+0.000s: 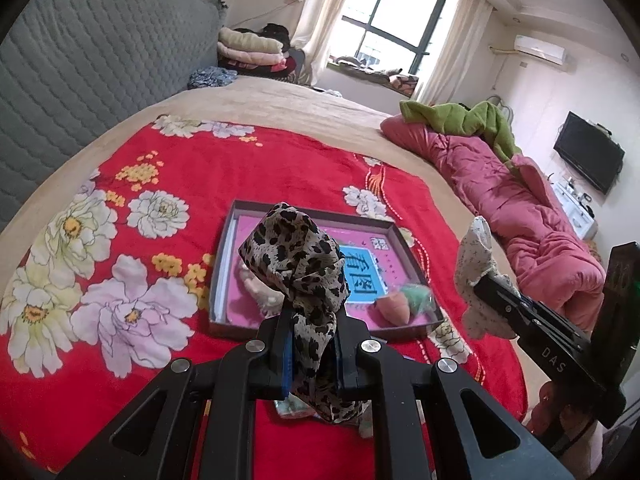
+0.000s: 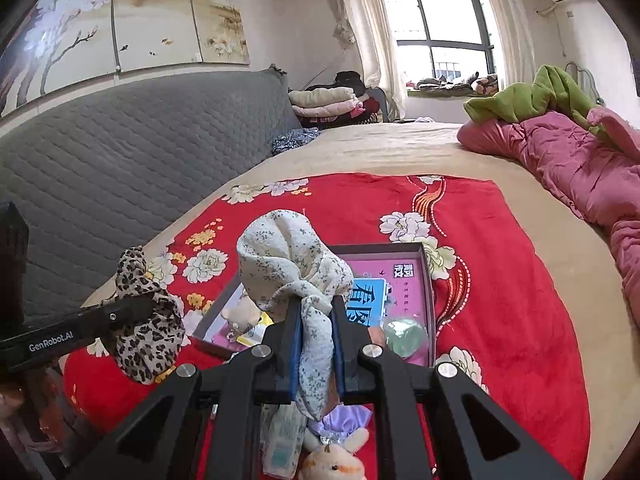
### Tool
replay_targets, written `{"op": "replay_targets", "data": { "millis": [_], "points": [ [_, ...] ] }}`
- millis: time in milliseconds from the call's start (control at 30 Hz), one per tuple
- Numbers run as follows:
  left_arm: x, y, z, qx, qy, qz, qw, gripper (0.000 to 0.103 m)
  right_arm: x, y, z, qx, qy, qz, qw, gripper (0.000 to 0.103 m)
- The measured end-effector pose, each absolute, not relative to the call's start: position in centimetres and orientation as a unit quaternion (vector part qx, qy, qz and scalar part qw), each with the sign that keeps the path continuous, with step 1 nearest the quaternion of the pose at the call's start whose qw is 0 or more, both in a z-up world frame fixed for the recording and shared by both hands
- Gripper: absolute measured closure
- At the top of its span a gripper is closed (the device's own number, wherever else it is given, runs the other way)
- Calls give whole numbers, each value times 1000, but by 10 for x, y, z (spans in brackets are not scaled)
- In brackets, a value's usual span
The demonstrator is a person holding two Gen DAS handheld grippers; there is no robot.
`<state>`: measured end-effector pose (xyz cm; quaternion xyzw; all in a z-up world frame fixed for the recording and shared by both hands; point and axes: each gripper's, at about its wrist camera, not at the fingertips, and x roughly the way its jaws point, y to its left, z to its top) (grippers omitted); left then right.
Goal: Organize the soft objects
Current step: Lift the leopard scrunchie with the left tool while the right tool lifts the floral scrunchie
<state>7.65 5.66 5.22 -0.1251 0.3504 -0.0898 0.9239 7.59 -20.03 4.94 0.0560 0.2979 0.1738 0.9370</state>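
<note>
My left gripper (image 1: 310, 316) is shut on a leopard-print scarf (image 1: 296, 264) and holds it above the near edge of a shallow box (image 1: 394, 232) with a pink inside. My right gripper (image 2: 316, 312) is shut on a white floral scarf (image 2: 288, 260), which also shows in the left wrist view (image 1: 476, 264). The leopard scarf shows at the left of the right wrist view (image 2: 144, 320). In the box (image 2: 426, 256) lie an orange and green soft toy (image 1: 400, 304) and a pale plush (image 1: 256, 284), partly hidden.
The box sits on a red floral blanket (image 1: 120, 240) on a wide bed. A pink quilt (image 1: 520, 208) with a green cloth (image 1: 472, 116) lies at the right. A small plush doll (image 2: 332, 460) and a packet (image 2: 280, 440) lie below my right gripper. A grey headboard (image 1: 80, 60) is at the left.
</note>
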Motion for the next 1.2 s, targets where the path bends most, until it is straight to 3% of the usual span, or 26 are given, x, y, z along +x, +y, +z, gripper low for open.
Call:
{"op": "replay_targets", "data": {
  "millis": [633,1200],
  "points": [
    [109,50,85,-135,329,-97,930,89,95,-197,82,73,271,178,943,90],
    [142,51,77,-148,332,-100,926,89,124,-196,87,71,277,157,945,90]
  ]
}}
